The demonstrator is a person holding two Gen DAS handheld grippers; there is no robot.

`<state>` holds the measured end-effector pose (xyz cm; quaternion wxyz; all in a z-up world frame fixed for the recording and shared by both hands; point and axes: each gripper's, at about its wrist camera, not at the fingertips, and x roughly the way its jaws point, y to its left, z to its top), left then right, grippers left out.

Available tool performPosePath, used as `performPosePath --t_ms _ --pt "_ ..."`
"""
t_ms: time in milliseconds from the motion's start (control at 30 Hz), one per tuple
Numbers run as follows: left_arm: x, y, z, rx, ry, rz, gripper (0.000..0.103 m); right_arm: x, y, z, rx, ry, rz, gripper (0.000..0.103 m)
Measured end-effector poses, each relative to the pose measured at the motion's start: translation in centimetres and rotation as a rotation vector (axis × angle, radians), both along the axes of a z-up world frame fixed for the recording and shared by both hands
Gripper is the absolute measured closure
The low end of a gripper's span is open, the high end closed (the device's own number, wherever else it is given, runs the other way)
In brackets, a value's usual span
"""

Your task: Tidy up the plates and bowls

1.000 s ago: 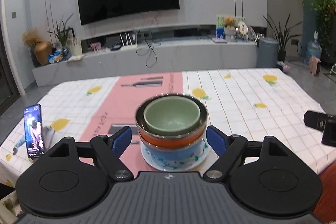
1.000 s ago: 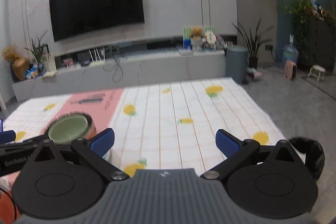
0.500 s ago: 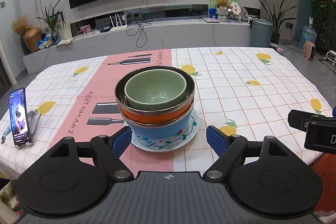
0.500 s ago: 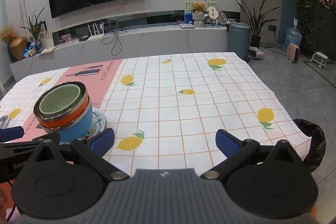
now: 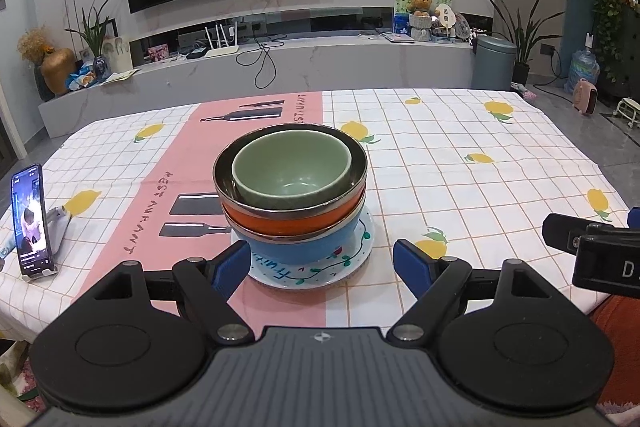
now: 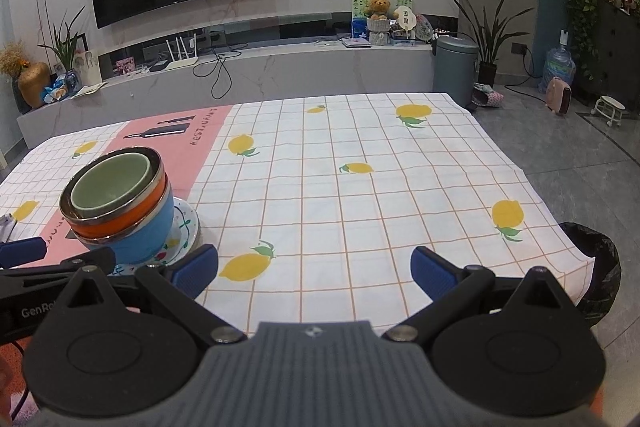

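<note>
A stack stands on the table: a green bowl nests in an orange steel-rimmed bowl, which sits in a blue bowl on a white patterned plate. My left gripper is open and empty, just in front of the stack, not touching it. In the right wrist view the stack stands at the left on its plate. My right gripper is open and empty over bare tablecloth to the stack's right.
A phone leans on a stand at the table's left edge. The tablecloth has a lemon pattern and a pink strip. The table's right edge drops to the floor beside a black bin bag. The other gripper shows at the right.
Both grippers have pulled back and risen from the stack, so it now sits farther ahead and fully in view. The stack has stayed in place.
</note>
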<state>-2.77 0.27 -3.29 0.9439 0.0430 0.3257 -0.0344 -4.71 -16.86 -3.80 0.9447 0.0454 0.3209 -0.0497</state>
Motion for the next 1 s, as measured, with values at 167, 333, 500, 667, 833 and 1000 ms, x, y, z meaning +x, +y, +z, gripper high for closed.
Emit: performPosePath --t_ms 167,333,500,667,833,1000 --pt "0.0 0.17 0.03 -0.004 0.0 0.006 0.008 -0.03 -0.04 0.09 0.0 -0.005 -0.005 0.003" --pt "-0.13 0.18 0.08 -0.001 -0.006 0.006 0.008 -0.11 0.02 0.07 -0.003 -0.006 -0.001 0.003" --pt "-0.24 0.21 0.16 -0.003 -0.008 0.008 0.008 -0.18 0.07 0.24 -0.006 -0.01 0.001 0.003" --pt "-0.27 0.27 0.21 -0.002 -0.01 0.01 0.008 -0.17 0.07 0.22 -0.002 -0.009 -0.002 0.003" --pt "-0.4 0.34 0.33 -0.007 -0.015 0.011 0.008 -0.12 0.05 0.21 -0.002 -0.008 0.0 0.003" --pt "-0.42 0.36 0.31 -0.007 -0.015 0.012 0.008 -0.14 0.08 0.13 0.0 -0.008 -0.001 0.003"
